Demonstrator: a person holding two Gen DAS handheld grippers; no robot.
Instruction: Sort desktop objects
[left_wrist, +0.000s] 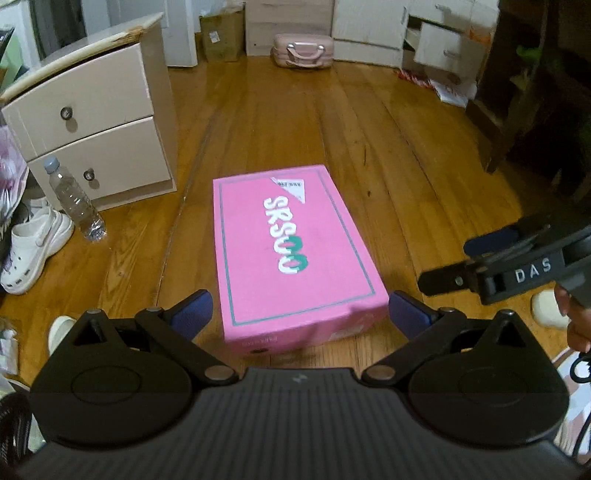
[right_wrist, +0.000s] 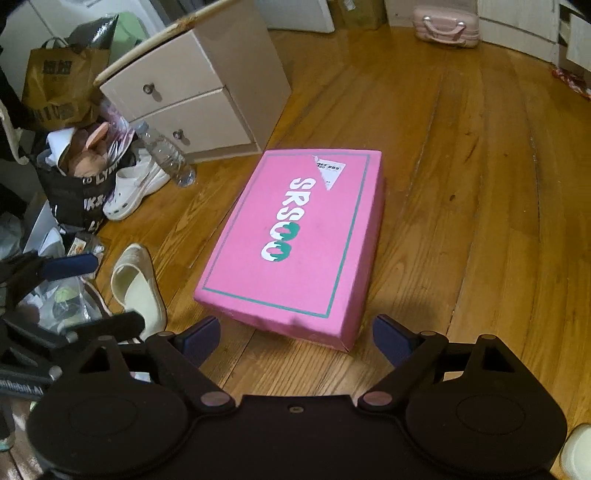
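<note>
A pink shoebox (left_wrist: 291, 251) marked "SRSOO" lies closed on the wooden floor; it also shows in the right wrist view (right_wrist: 295, 240). My left gripper (left_wrist: 301, 314) is open, its blue pads on either side of the box's near end, above it. My right gripper (right_wrist: 295, 338) is open and empty, hovering just short of the box's near corner. The right gripper shows at the right edge of the left wrist view (left_wrist: 461, 262), and the left gripper at the left edge of the right wrist view (right_wrist: 92, 288).
A beige two-drawer cabinet (left_wrist: 96, 125) stands at the left with a plastic water bottle (left_wrist: 75, 201) and a white shoe (left_wrist: 35, 243) beside it. A cream slipper (right_wrist: 138, 288) and bags of clutter (right_wrist: 77, 173) lie left of the box. A pink case (left_wrist: 301, 51) sits by the far wall.
</note>
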